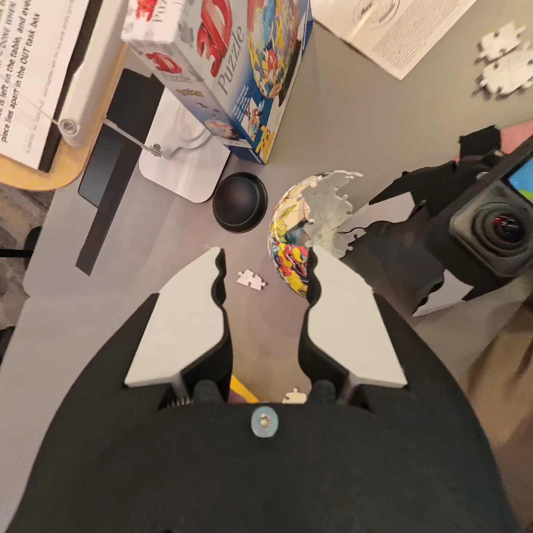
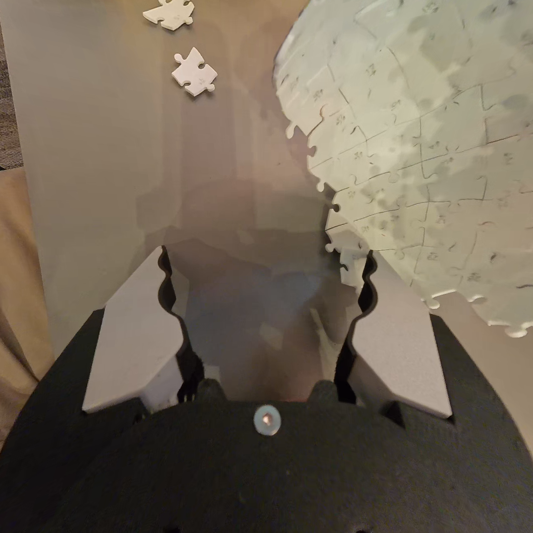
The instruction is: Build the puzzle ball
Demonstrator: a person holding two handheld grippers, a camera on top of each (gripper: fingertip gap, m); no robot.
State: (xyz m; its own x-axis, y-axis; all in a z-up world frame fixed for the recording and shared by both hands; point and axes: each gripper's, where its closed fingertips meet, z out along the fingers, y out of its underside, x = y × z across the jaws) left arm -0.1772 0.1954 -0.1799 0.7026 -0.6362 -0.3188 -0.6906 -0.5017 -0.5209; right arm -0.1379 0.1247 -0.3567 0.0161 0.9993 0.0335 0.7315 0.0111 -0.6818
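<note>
- Ahead of the left gripper (image 1: 265, 253), a little to its right, the ball (image 1: 291, 239) sits half built on the tabletop (image 1: 331, 121), its open side turned toward the right gripper (image 1: 372, 227). The left jaws stand apart and hold nothing.
- Between the left fingertips and slightly beyond them lies one loose piece (image 1: 250, 279), white side up.
- The right gripper (image 2: 266, 253) is open and empty too. Its right finger (image 2: 372, 277) is at the jagged edge of the shell (image 2: 418, 150); I cannot tell if they touch.
- Risk, in my judgement: the shell is thin and only clicked together, so a push from that finger could pop pieces out or roll the ball away.
- The flat piece may be hard to lift; the jaws could slide it along the tabletop instead.
- Two more pieces (image 2: 193, 72) lie farther ahead of the right gripper, to its left, and the left gripper could knock the ball while reaching.
</note>
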